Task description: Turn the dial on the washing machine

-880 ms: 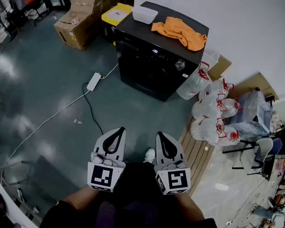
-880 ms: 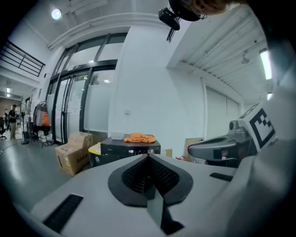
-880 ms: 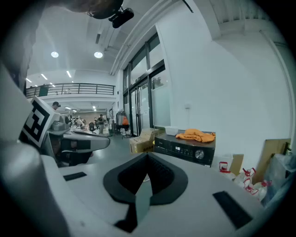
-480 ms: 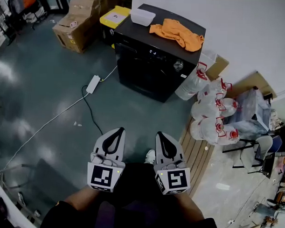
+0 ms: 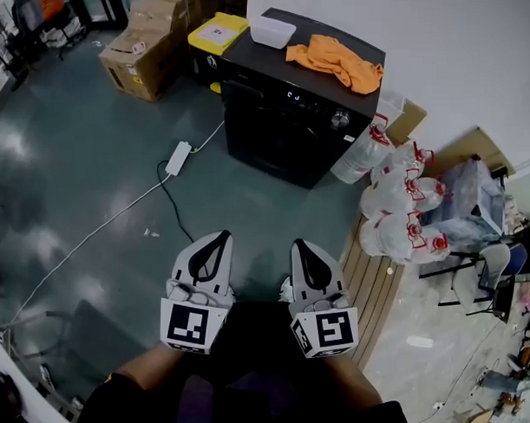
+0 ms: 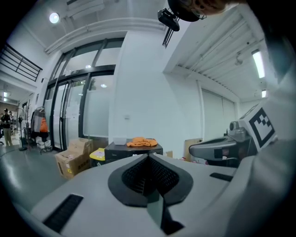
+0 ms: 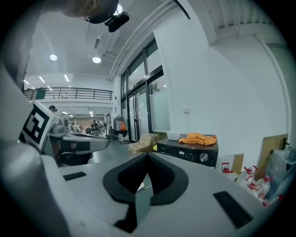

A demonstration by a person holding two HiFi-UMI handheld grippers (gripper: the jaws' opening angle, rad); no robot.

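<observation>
A black washing machine [image 5: 290, 120] stands against the white wall, well ahead of me. Its silver dial [image 5: 340, 120] sits at the right end of the control panel, and shows as the dial [image 7: 203, 158] in the right gripper view. An orange cloth [image 5: 334, 63] and a white tub [image 5: 271, 31] lie on its top. My left gripper [image 5: 221, 238] and right gripper [image 5: 297, 246] are held side by side close to my body, far short of the machine. Both are shut with nothing between the jaws.
A white power strip [image 5: 178, 157] with its cable lies on the floor left of the machine. Cardboard boxes [image 5: 145, 50] and a yellow-lidded bin [image 5: 216, 34] stand at the back left. Large water bottles [image 5: 395, 211] crowd the right side, by a wooden pallet [image 5: 367, 284].
The view has shifted slightly; the washing machine sits a little further right and nearer in the head view. Both grippers keep their pose, shut and side by side.
</observation>
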